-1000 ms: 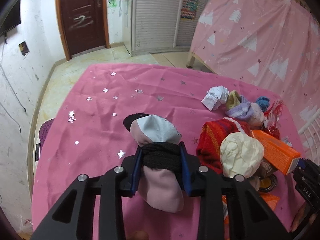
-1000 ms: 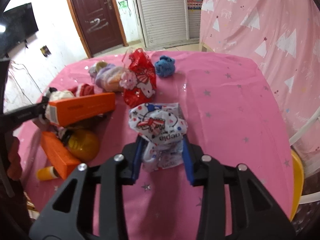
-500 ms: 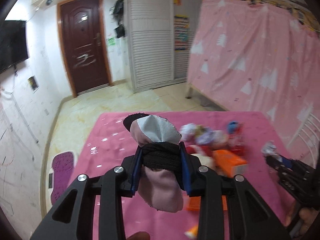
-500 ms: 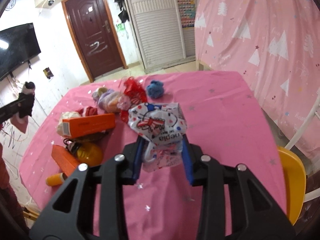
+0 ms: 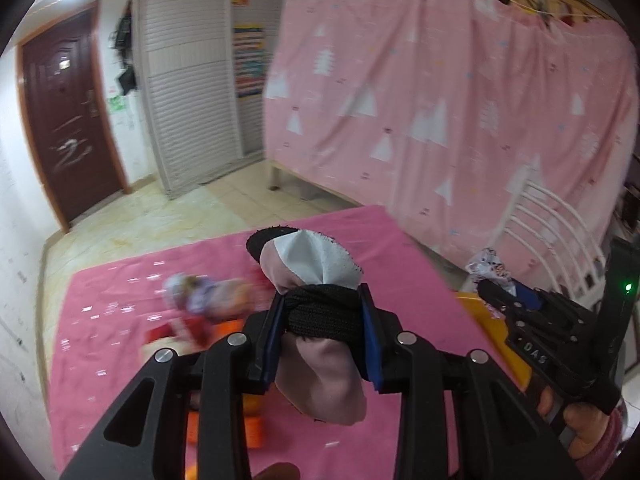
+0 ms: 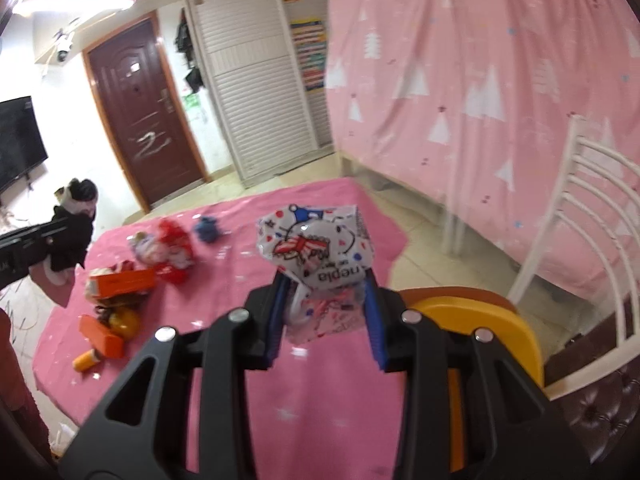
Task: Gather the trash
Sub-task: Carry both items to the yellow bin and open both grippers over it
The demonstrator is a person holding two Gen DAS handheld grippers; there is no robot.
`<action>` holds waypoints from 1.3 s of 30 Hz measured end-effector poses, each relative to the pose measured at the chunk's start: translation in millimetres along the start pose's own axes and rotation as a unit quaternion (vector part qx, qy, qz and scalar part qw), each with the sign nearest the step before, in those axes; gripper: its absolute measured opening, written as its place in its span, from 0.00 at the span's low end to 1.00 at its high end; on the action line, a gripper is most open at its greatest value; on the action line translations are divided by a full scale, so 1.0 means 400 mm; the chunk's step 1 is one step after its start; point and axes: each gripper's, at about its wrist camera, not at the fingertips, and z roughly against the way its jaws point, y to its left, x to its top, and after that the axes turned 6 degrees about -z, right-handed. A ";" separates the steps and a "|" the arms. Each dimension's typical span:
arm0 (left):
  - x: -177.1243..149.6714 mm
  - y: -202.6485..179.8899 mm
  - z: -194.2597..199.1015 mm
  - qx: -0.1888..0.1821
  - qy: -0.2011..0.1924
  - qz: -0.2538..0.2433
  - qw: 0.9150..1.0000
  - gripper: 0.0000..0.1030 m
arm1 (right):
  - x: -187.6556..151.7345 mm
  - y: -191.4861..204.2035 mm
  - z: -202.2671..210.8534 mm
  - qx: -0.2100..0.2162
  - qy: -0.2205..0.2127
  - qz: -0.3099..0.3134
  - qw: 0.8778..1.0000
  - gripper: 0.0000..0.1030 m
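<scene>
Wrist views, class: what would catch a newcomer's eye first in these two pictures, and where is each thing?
First, the left claw shut on a pink, white and black cloth bundle, front and centre in its view. Likewise the right claw grips a crinkled printed wrapper. Behind them, a bright pink tablecloth bears scattered litter on its left side, and a pink curtain with white trees fills the right.

Near half of the pink table (image 6: pixel 224 392) lies bare; clutter (image 6: pixel 132 280) seemingly crowds its far-left part.
</scene>
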 end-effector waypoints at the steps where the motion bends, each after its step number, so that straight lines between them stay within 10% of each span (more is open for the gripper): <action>1: 0.011 -0.029 -0.016 -0.015 0.005 -0.003 1.000 0.27 | -0.001 -0.024 0.006 -0.009 -0.001 0.000 1.000 0.32; 10: 0.050 -0.258 -0.178 -0.134 0.073 0.005 0.988 0.27 | -0.076 -0.195 -0.039 -0.064 0.043 -0.011 0.997 0.32; 22: 0.058 -0.471 -0.352 -0.158 0.144 -0.003 0.977 0.42 | -0.121 -0.313 -0.109 -0.050 0.103 -0.052 0.992 0.45; 26: 0.060 -0.487 -0.358 -0.173 0.152 -0.014 0.973 0.58 | -0.124 -0.323 -0.117 -0.051 0.110 -0.061 0.991 0.58; 39: 0.063 -0.321 -0.215 -0.159 0.100 0.041 0.981 0.65 | -0.113 -0.289 -0.097 -0.039 0.090 -0.061 0.993 0.68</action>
